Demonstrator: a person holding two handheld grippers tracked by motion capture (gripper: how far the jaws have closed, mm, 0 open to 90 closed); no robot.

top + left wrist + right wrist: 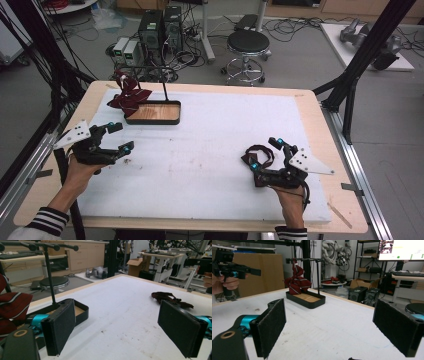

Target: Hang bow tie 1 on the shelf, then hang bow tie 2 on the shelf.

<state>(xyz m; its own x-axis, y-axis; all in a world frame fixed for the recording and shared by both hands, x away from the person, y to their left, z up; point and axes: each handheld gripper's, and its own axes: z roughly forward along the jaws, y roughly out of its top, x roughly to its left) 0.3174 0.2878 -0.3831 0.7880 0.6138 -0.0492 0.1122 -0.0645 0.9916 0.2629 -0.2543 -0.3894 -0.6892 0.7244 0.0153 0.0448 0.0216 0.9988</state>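
Nearest us in the high view, our right gripper (266,153) has its jaws apart around a dark strap (256,156). Our left gripper (117,327) view shows spread, empty jaws, the strap beyond the right jaw. Right gripper view: between the parted jaws, far off, a striped tie (296,281) hangs over a black tray (312,301).

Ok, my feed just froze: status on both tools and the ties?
Left tool open, empty. Right tool open, over dark strap on mat. Striped red tie draped on stand, spilling over tray. Nothing between.
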